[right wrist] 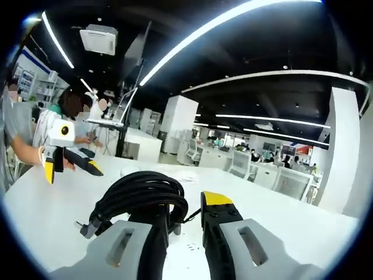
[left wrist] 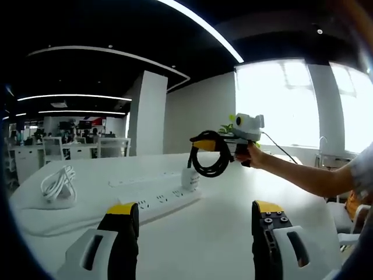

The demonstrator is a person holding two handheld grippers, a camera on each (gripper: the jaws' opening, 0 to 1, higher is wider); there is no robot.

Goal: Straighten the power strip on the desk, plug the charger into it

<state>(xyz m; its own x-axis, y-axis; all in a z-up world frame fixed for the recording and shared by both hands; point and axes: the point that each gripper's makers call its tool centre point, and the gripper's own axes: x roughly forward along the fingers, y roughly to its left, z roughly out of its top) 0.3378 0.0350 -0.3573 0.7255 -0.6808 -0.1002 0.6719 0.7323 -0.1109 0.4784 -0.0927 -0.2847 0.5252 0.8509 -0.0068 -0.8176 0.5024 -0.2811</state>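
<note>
The white desk (left wrist: 221,233) extends ahead of both grippers and carries all task items.

Left gripper view: the left gripper (left wrist: 195,217) sits low over the desk with its jaws spread wide and nothing between them. Just beyond its jaw tips lies the white power strip (left wrist: 154,204), set at an angle across the desk. A second white power strip (left wrist: 140,179) lies just behind the first. A white plug (left wrist: 190,178) stands at the far end of the near strip. To the left of the left jaw, a coiled white cable (left wrist: 57,184) rests on the desk.

Above and beyond the plug, the right gripper (left wrist: 217,144) enters from the right side, held by a person's hand (left wrist: 252,156). It is clamped on a coiled black charger cable (left wrist: 211,156), which hangs clear of the desk.

Right gripper view: the right gripper (right wrist: 186,213) pinches the black cable coil (right wrist: 143,198) between its jaws. A metal connector tip (right wrist: 84,228) projects at the lower left of the coil. The left gripper (right wrist: 70,163) appears to the left, well apart.
</note>
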